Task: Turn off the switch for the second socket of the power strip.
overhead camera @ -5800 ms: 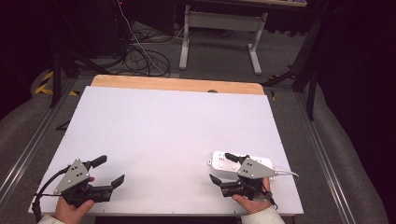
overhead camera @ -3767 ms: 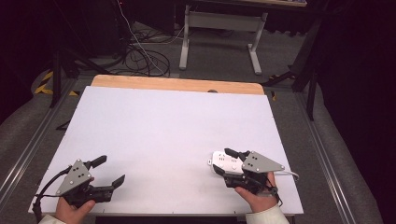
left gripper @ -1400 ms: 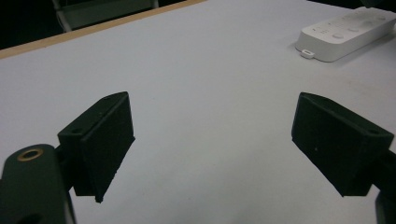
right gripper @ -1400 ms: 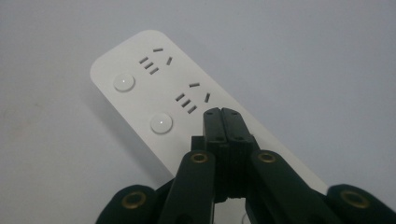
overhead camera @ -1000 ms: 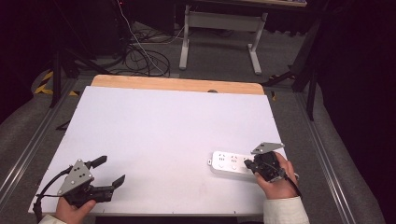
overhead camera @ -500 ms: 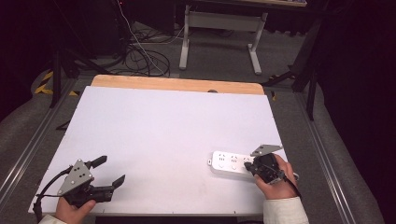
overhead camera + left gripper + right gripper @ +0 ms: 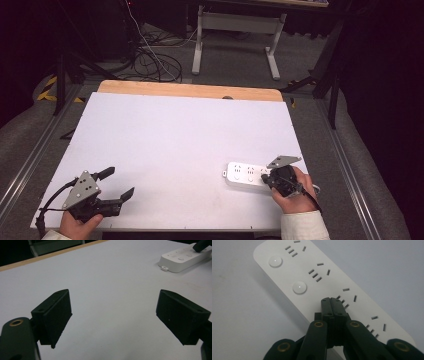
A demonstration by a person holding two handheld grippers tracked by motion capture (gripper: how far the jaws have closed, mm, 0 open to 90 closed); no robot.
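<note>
With fingers pressed together to form one blunt tip, right gripper (image 7: 331, 300) poised on white plastic power strip (image 7: 248, 174) near white desk's (image 7: 175, 140) right edge; left gripper (image 7: 116, 184) idle, wide open, empty.

The table (image 7: 170, 145) has a flat white top. Along its far edge runs a strip of light brown wood (image 7: 190, 90). A white power strip (image 7: 244, 174) lies flat on the table, near the right side and close to the front edge. It has rows of little plug holes and round white buttons (image 7: 299, 287) on top.
</note>
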